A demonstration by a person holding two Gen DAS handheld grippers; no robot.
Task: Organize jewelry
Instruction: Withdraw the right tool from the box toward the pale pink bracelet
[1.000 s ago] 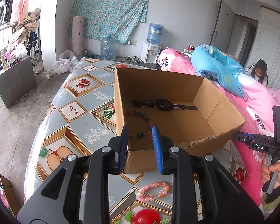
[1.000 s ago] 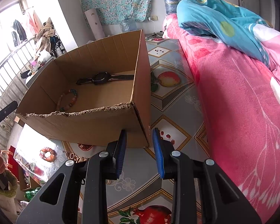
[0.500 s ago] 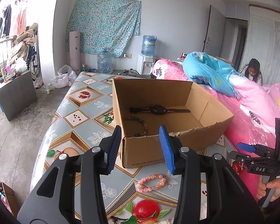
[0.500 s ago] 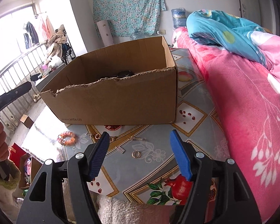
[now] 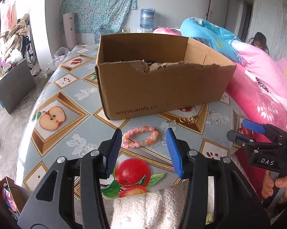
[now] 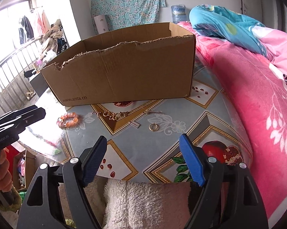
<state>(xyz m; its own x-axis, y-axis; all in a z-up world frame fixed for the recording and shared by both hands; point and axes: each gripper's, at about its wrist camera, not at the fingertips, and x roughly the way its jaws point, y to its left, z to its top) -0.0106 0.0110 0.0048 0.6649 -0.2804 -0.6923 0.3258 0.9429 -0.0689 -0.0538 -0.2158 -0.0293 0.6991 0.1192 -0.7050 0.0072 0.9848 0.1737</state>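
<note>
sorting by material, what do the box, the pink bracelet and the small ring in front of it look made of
Box: brown corrugated cardboard, matte, with a torn, frayed top edge. Pink bracelet: glossy, translucent round beads, perhaps glass or polished stone. Small ring: shiny, gold-coloured, probably metal; too small to tell more.

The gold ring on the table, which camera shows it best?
The right wrist view: the gold ring lies unobstructed on the tablecloth, ahead of the right claw, its band and opening clear. The left wrist view shows it only as a small speck near the right edge.
</note>
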